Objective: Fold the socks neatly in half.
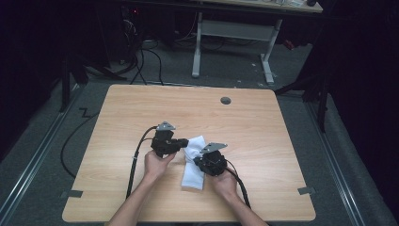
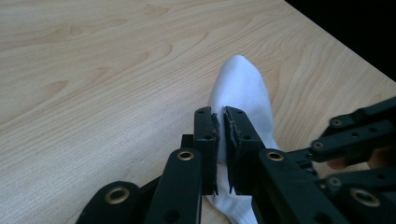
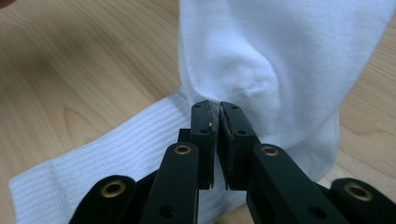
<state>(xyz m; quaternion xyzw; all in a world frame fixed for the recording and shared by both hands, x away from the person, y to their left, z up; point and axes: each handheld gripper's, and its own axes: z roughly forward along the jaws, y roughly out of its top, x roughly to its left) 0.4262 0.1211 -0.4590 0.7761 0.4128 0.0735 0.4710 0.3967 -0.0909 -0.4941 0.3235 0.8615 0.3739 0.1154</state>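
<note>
A white sock point(image 1: 193, 177) lies on the wooden table point(image 1: 263, 141) between my two hands, bunched up in the middle. My left gripper point(image 1: 181, 146) reaches in from the left; in the left gripper view its jaws point(image 2: 220, 112) are pressed together on a fold of the sock point(image 2: 240, 86), whose toe end points away. My right gripper point(image 1: 198, 161) comes in from the right, and in its own view the jaws point(image 3: 219, 105) pinch the sock point(image 3: 280, 56) where the fabric puckers. The ribbed cuff point(image 3: 116, 144) trails flat on the table. The right gripper's linkage point(image 2: 355, 135) crosses the left gripper view.
A round cable hole point(image 1: 226, 100) sits near the table's far edge. Black cables point(image 1: 136, 160) run from both grippers toward the near edge. Beyond the table stand a white desk frame point(image 1: 233, 30) and floor cables point(image 1: 150, 61).
</note>
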